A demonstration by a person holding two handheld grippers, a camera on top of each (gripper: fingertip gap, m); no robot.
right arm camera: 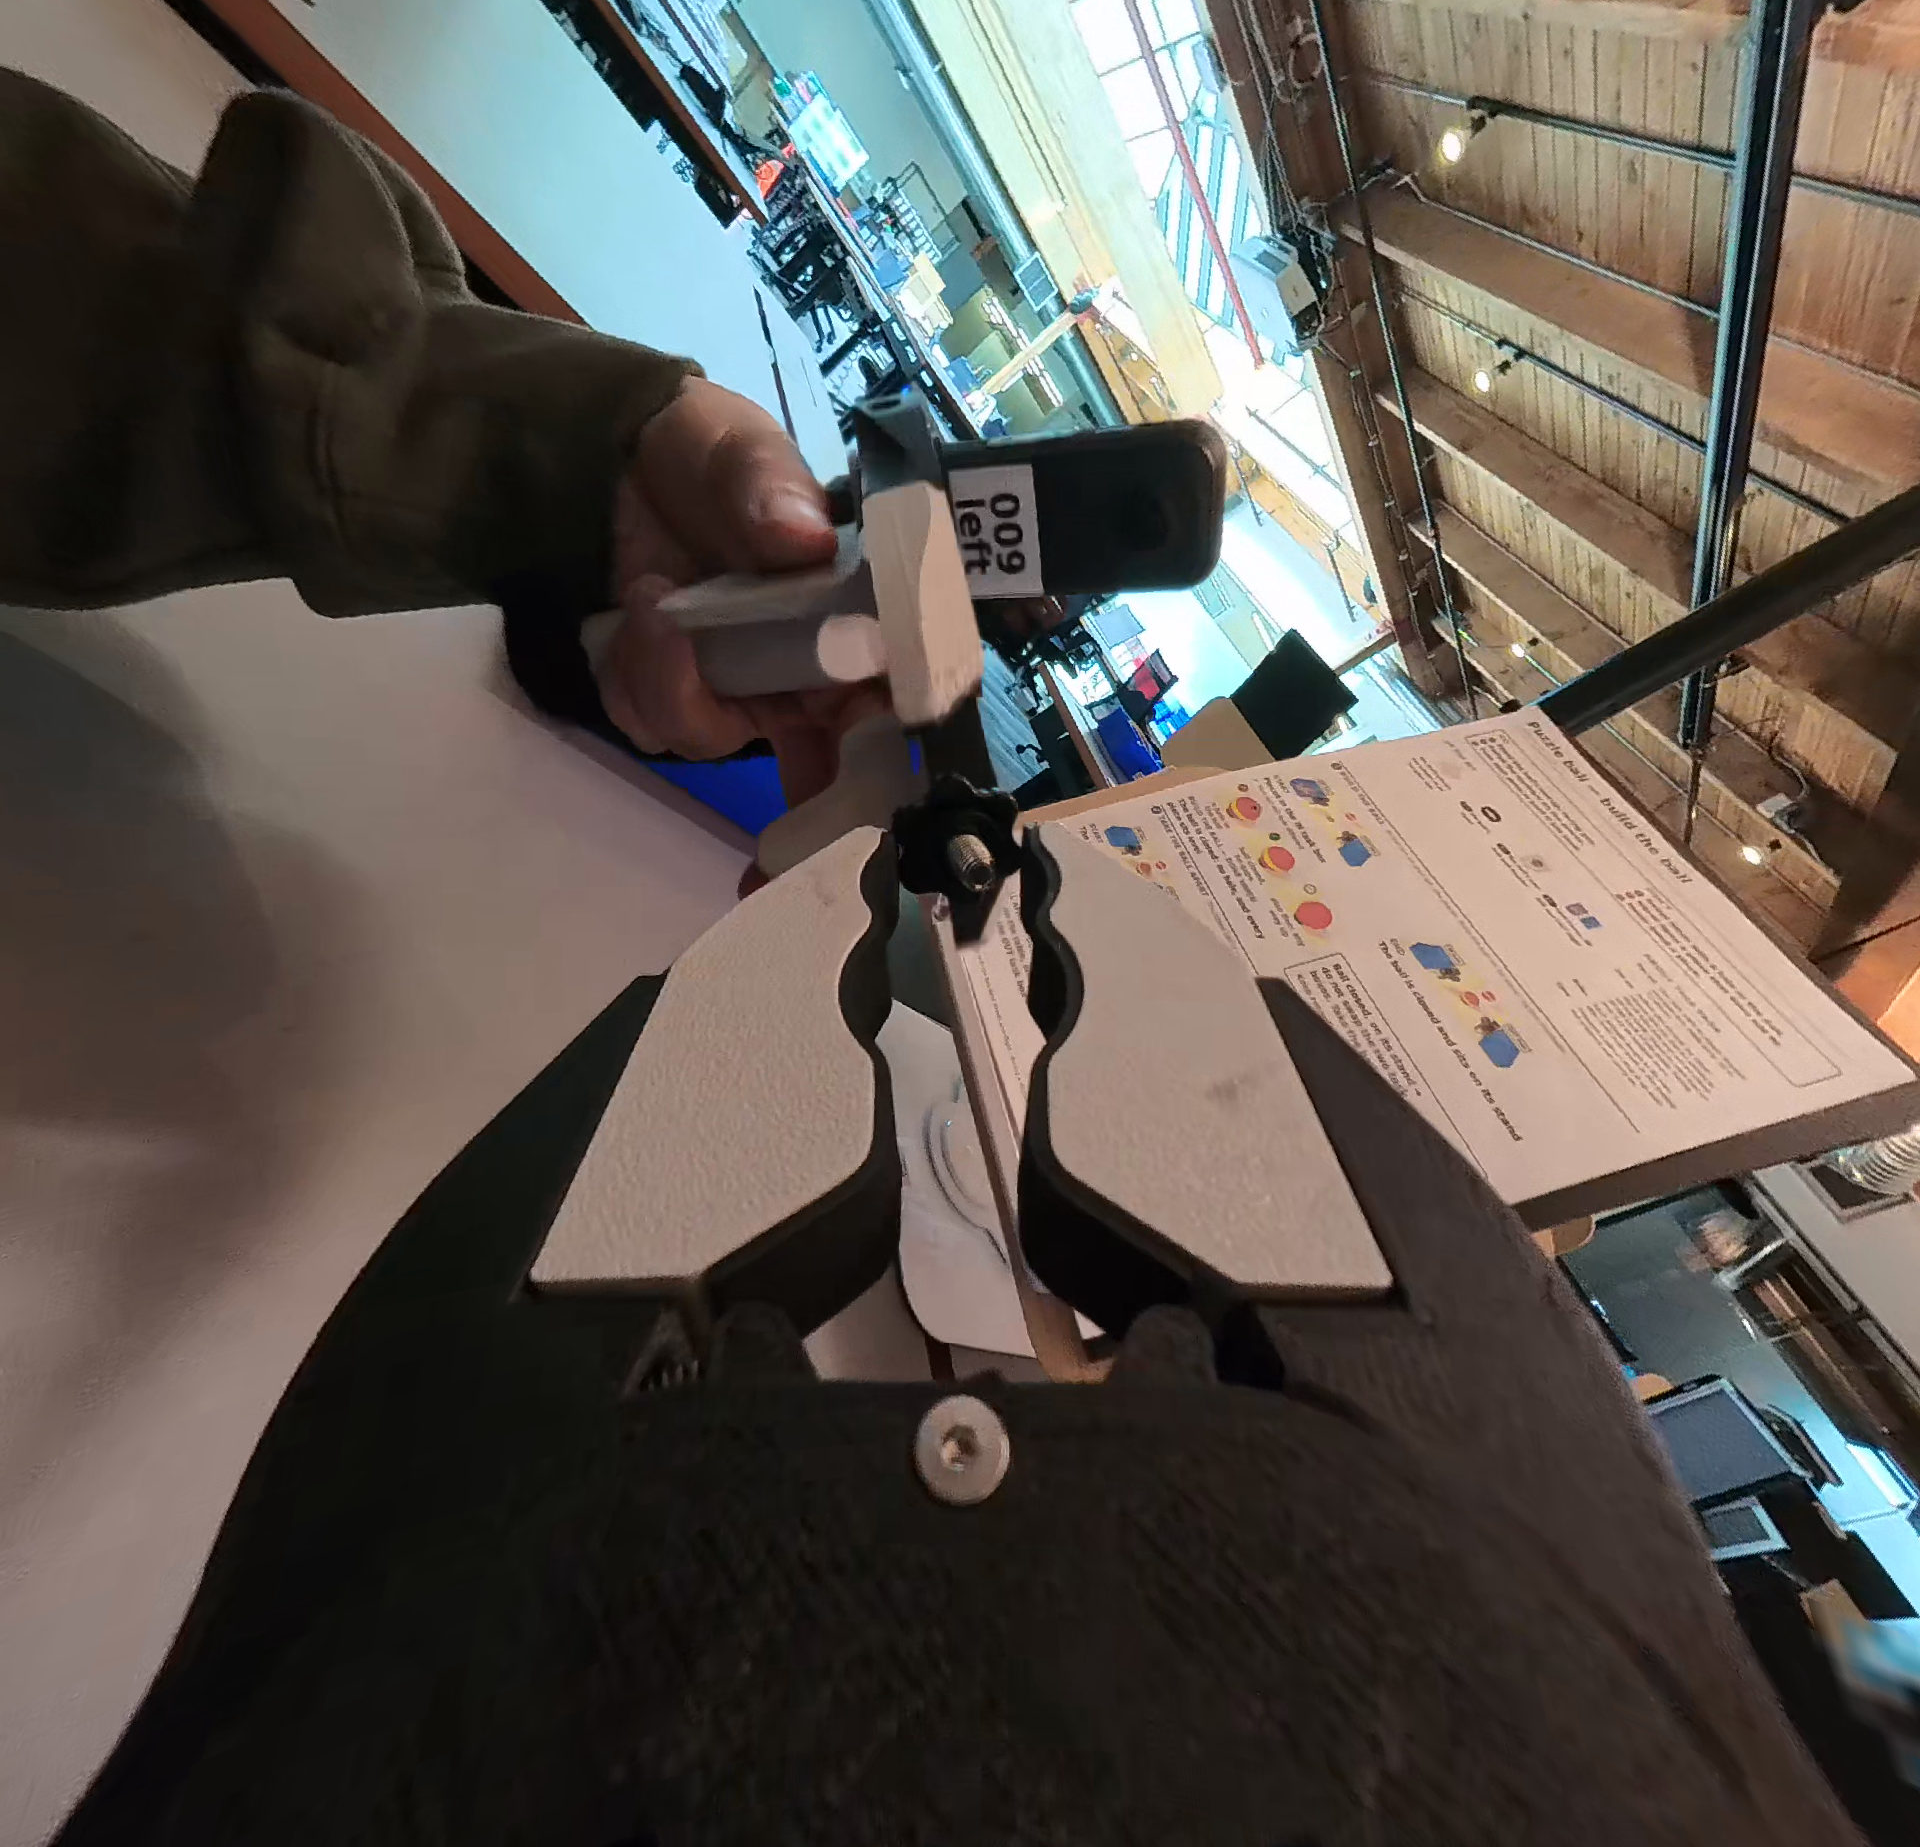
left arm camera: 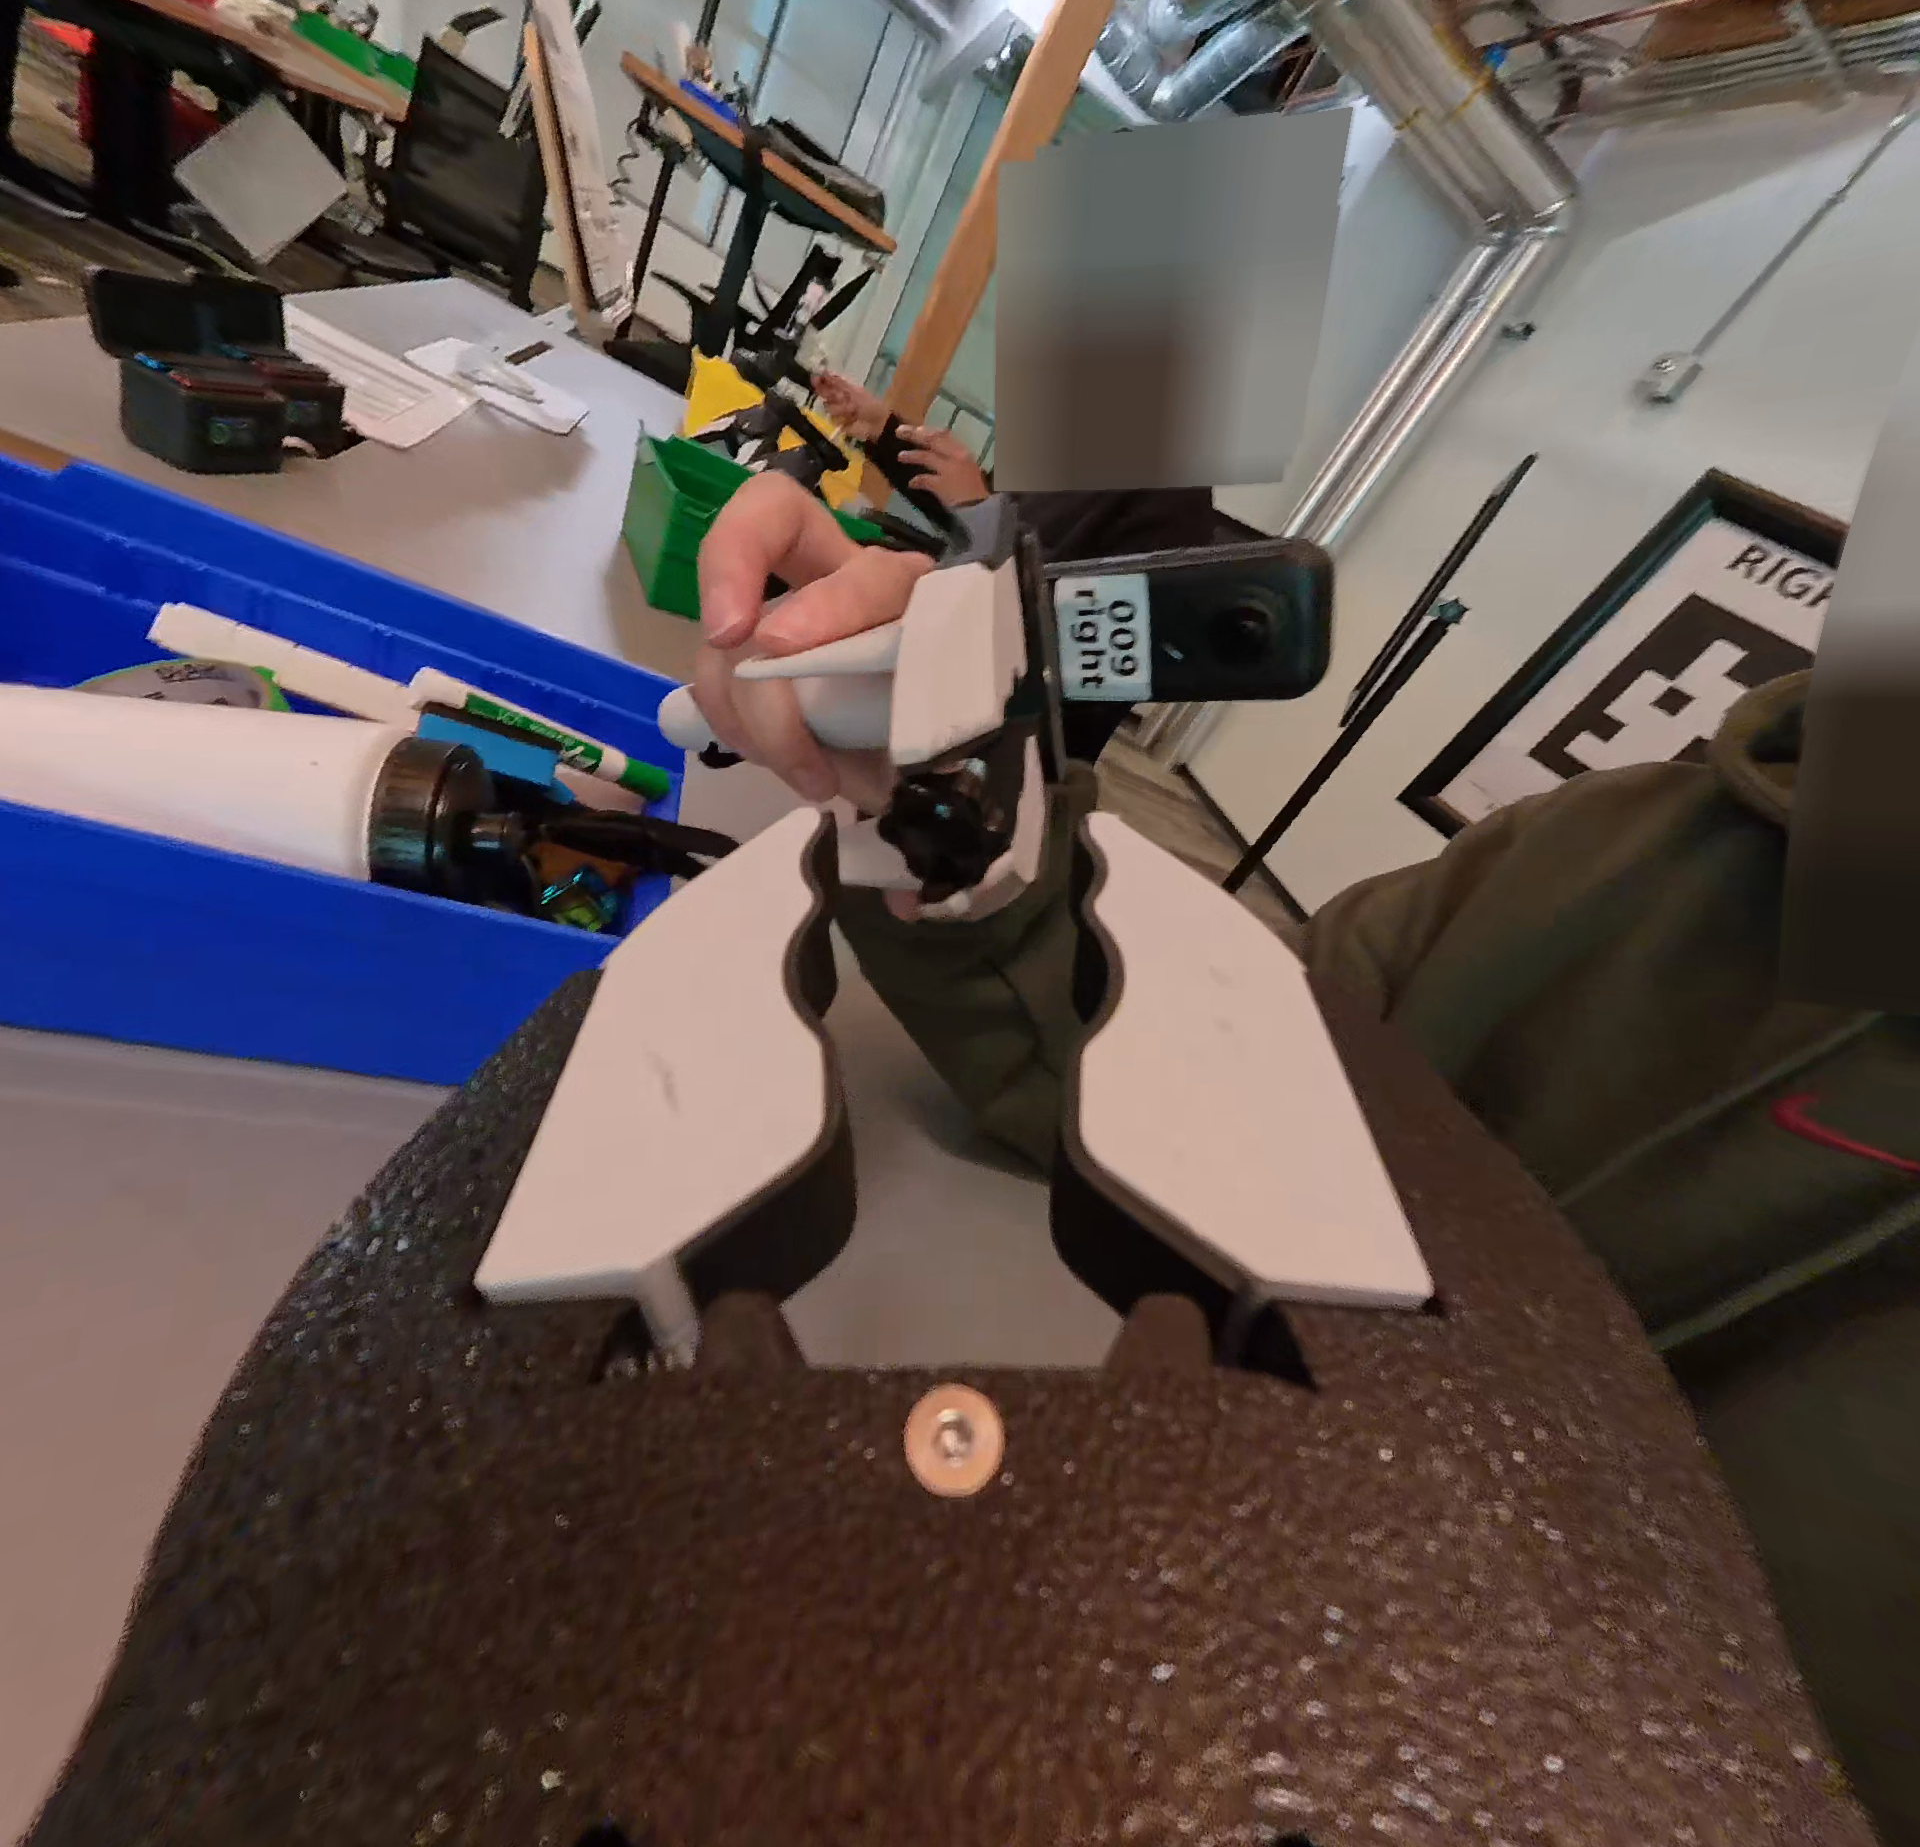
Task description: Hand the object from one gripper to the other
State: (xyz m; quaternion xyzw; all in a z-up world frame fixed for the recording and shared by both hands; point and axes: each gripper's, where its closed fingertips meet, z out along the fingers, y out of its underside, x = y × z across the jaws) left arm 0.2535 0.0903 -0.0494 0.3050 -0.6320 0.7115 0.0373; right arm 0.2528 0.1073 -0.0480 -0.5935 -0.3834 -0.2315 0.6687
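Note:
The object is a small black star knob with a threaded screw [right arm camera: 951, 847]. My right gripper [right arm camera: 956, 862] is shut on it at the fingertips, with the screw pointing back at the camera. In the left wrist view the knob [left arm camera: 930, 831] sits just beyond the tips of my left gripper [left arm camera: 951, 847], whose jaws stand wide apart and do not touch it. The two grippers face each other, tip to tip, above the grey table [left arm camera: 499, 509]. A hand in an olive sleeve holds each one.
A blue bin [left arm camera: 260, 966] to the left holds a white bottle [left arm camera: 187, 769], markers and small items. A green bin [left arm camera: 675, 530] and black cases [left arm camera: 208, 395] stand farther back. A printed instruction sheet on a board [right arm camera: 1455, 945] is to the right. My left and right fingertips are right by each other.

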